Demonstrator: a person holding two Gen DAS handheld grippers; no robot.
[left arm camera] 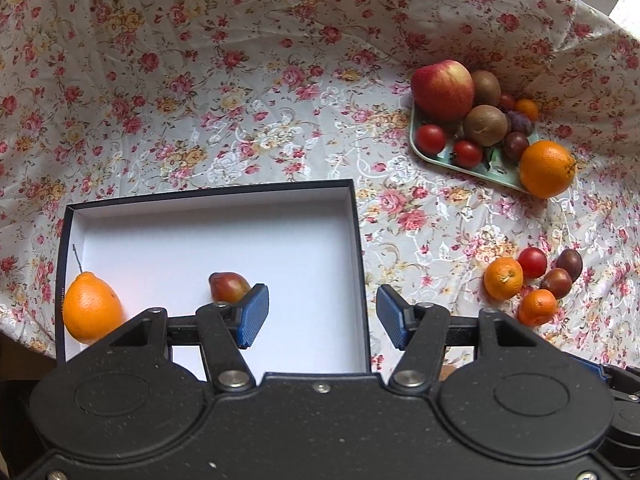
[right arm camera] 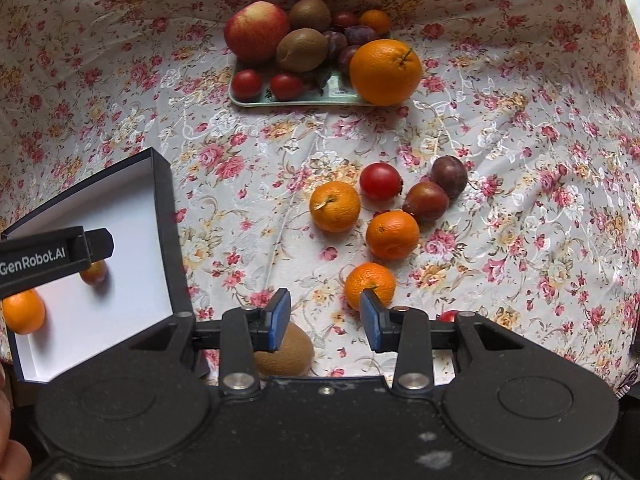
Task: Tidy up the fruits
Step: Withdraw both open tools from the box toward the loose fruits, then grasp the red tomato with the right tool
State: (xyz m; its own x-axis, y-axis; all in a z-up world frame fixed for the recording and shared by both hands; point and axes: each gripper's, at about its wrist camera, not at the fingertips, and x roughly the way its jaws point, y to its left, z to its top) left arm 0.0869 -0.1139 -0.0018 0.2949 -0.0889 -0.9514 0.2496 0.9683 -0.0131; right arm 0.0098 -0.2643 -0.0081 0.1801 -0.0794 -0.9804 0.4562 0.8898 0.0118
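A dark box with a white inside (left arm camera: 224, 240) (right arm camera: 132, 216) holds an orange (left arm camera: 92, 306) (right arm camera: 23, 311) and a small reddish fruit (left arm camera: 229, 286) (right arm camera: 93, 272). My left gripper (left arm camera: 322, 316) hangs open above the box's right wall, nothing between its fingers; its body shows in the right wrist view (right arm camera: 52, 258). My right gripper (right arm camera: 325, 320) stands open over the cloth. A kiwi (right arm camera: 286, 350) lies under its left finger and a mandarin (right arm camera: 370, 285) just beyond its right fingertip. Loose mandarins (right arm camera: 335, 206), a tomato (right arm camera: 380, 181) and plums (right arm camera: 426, 201) lie further out.
A green tray (right arm camera: 308, 98) (left arm camera: 480, 170) at the back carries an apple (right arm camera: 256, 32), kiwis, tomatoes, plums and a large orange (right arm camera: 386, 72). A floral cloth (right arm camera: 520, 160) covers the table. A hand's edge shows at the lower left of the right wrist view.
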